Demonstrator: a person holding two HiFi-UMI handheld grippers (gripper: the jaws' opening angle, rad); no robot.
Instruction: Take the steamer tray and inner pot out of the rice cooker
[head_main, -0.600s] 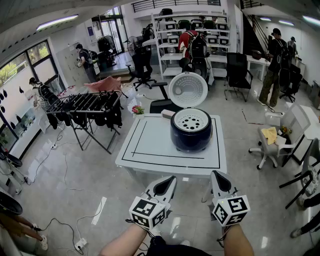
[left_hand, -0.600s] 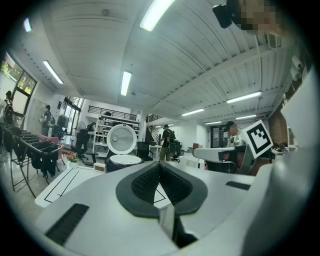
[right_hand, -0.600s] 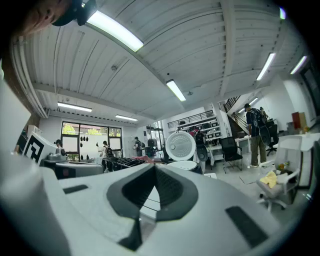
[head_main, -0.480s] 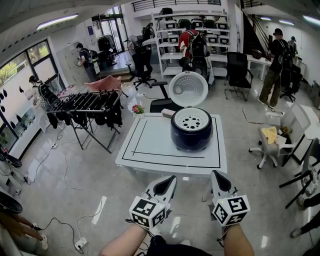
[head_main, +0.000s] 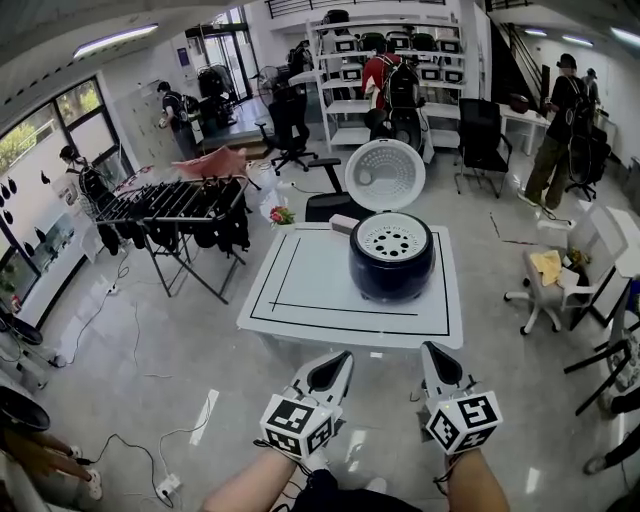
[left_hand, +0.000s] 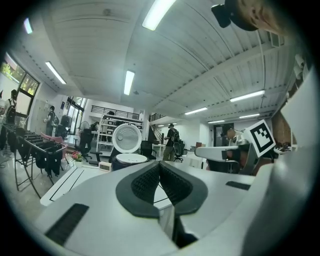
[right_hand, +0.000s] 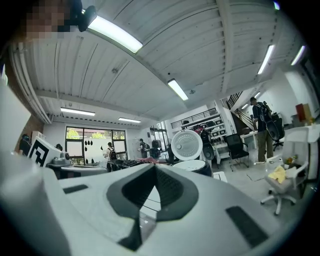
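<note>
Since a moment ago the rice cooker (head_main: 392, 270) has slid a little to the right in the head view, and both grippers look just the same as they did. Now the cooker sits on the white worktop (head_main: 310, 290), toward its far right side, well apart from the person. Its round lid (head_main: 384, 175) stands open behind it. The white steamer tray (head_main: 391, 237), full of little holes, lies in the top of the cooker. The inner pot must be under the tray, so it cannot be seen yet. The left gripper (head_main: 340, 358) and the right gripper (head_main: 433, 352) are held side by side, near the front edge of the worktop and level. The left fingers (left_hand: 145, 181) are pressed together with nothing between them. The right fingers (right_hand: 172, 190) are pressed together too, and they are empty as well. Nothing has been taken out yet. I think the step now is to get close to the cooker. To do it well, the person should move in, spread the fingers wide first, and come at the tray from the front, away from the lid. Then a pinch on the tray's rim and a slow, straight lift should keep it from tipping.
</note>
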